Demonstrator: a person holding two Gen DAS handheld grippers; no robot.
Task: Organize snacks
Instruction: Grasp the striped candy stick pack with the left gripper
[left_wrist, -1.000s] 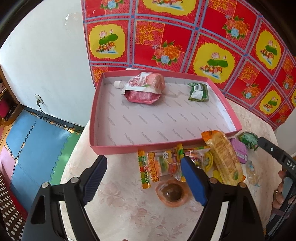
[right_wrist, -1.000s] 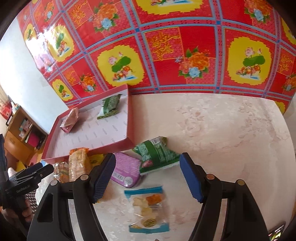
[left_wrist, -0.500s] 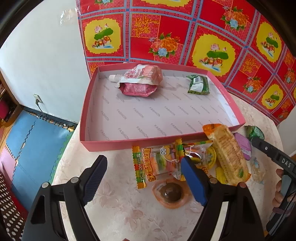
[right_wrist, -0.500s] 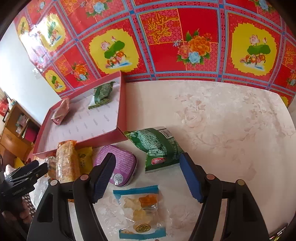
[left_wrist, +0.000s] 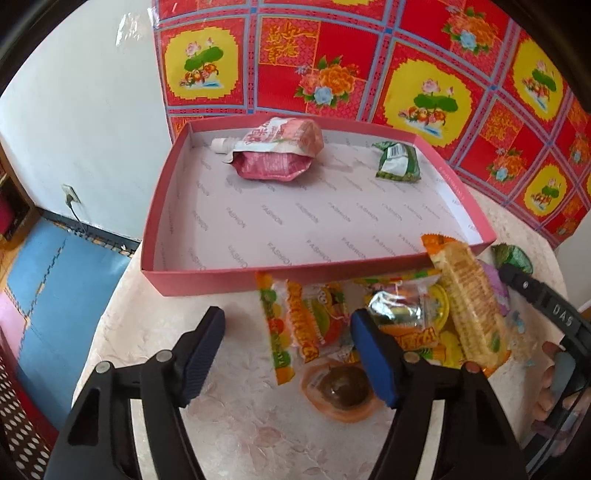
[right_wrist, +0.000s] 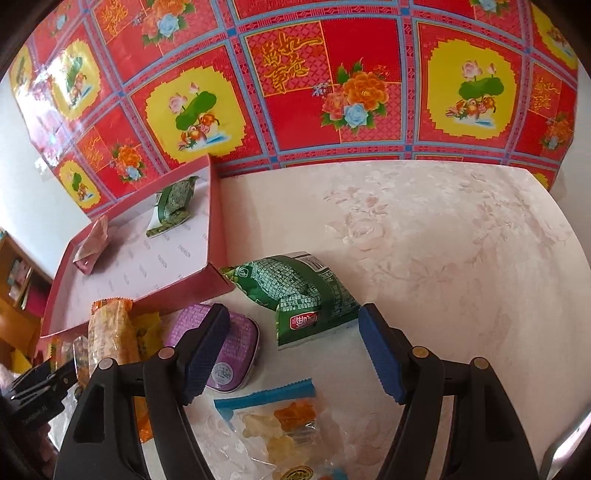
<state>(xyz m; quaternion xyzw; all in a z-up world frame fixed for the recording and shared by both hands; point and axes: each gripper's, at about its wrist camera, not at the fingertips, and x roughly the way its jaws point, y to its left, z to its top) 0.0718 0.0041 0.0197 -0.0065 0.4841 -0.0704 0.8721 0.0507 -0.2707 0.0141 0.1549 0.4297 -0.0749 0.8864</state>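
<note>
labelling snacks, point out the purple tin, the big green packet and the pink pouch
purple tin (right_wrist: 242, 345), right wrist view, on its lid
green packet (right_wrist: 295, 288), right wrist view, middle of the wrapper
pink pouch (left_wrist: 273, 162), left wrist view, on its lower face

We see a table (right_wrist: 424, 229) covered in a pale cloth with a faint pink flower pattern, its far edge against a red and yellow patterned wall covering. A shallow pink box (left_wrist: 236, 275) sits directly on it at the left. Before the box's near wall lies a huddle of snacks: a long orange and green gummy packet (left_wrist: 280, 325), a round jelly cup (left_wrist: 341, 387), and a long wafer packet (left_wrist: 469, 299) leaning over yellow wrappers. At the box's corner we find a purple tin (right_wrist: 236, 343), a green packet (right_wrist: 295, 291) just beside it, and nearer us a clear bag with a blue edge (right_wrist: 273, 417). The right half of the cloth is bare.
</note>
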